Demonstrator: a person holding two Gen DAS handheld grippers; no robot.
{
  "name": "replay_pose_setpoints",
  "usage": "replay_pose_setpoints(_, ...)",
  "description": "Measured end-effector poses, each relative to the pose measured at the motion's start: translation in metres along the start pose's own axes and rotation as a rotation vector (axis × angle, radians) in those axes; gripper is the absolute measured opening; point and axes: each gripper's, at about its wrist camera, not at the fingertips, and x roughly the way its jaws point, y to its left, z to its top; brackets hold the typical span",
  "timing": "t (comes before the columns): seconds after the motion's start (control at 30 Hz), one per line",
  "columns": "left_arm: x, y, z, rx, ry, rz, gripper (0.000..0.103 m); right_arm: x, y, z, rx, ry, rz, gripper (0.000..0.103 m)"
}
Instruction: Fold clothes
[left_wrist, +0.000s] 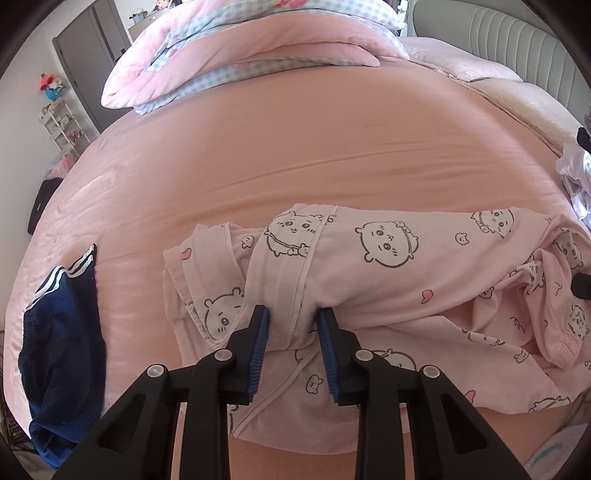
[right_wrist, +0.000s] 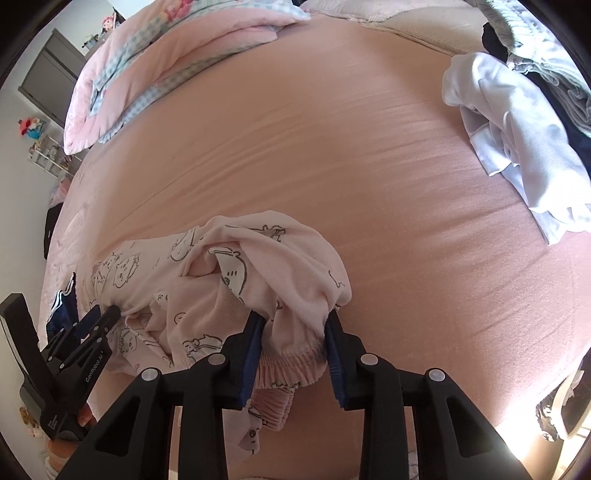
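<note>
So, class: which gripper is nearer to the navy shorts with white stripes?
Left. The left gripper pinches the pink pyjamas just beside the navy shorts; the right gripper grips the pyjamas' elastic waistband farther away.

Partly seen: what my two views cut off or cover

From the left wrist I lose the navy shorts (left_wrist: 62, 325) past the lower left rim, and the white laundry pile (left_wrist: 576, 184) runs off the right edge; the pajama (left_wrist: 369, 273) fabric bunches between the left tongs (left_wrist: 293, 314), hiding their pad faces. From the right wrist, the gathered waistband (right_wrist: 291, 354) covers the right tongs' (right_wrist: 295, 319) inner faces, and the shelf items (right_wrist: 44, 151) are too small to tell.
</note>
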Motion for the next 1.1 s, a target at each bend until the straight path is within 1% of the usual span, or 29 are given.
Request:
replay_pose_setpoints(0.07,0.000,0.005,0.003,-0.015,0.003,-0.011,0.019,-0.005,0.003,-0.001,-0.037,-0.020,-0.028,0.031)
replay_pose_setpoints(0.1,-0.001,0.006,0.004,-0.020,0.001,-0.014,0.018,-0.008,0.006,-0.002,-0.059,-0.029,-0.036,0.029)
replay_pose_setpoints(0.13,-0.002,0.007,0.005,-0.024,-0.002,-0.018,0.017,-0.011,0.008,-0.002,-0.083,-0.040,-0.054,0.026)
replay_pose_setpoints(0.27,-0.008,0.010,0.009,-0.048,-0.014,-0.034,0.014,-0.023,0.020,0.000,-0.179,-0.086,-0.141,0.025)
replay_pose_setpoints(0.4,-0.017,0.016,0.013,-0.074,-0.028,-0.049,0.013,-0.034,0.029,0.007,-0.245,-0.120,-0.169,0.023)
replay_pose_setpoints(0.6,-0.034,0.017,0.018,-0.093,-0.062,-0.051,0.013,-0.042,0.040,0.026,-0.291,-0.173,-0.215,0.023)
replay_pose_setpoints(0.67,-0.036,0.018,0.022,-0.095,-0.068,-0.052,0.013,-0.042,0.042,0.031,-0.295,-0.183,-0.211,0.023)
replay_pose_setpoints(0.87,-0.038,0.021,0.039,-0.088,-0.099,-0.040,0.013,-0.035,0.055,0.044,-0.349,-0.209,-0.248,0.023)
replay_pose_setpoints(1.03,-0.037,0.030,0.057,-0.097,-0.123,-0.008,0.013,-0.031,0.055,0.063,-0.337,-0.232,-0.235,0.023)
replay_pose_setpoints(1.1,-0.036,0.035,0.063,-0.108,-0.126,-0.014,0.013,-0.030,0.056,0.072,-0.338,-0.238,-0.233,0.023)
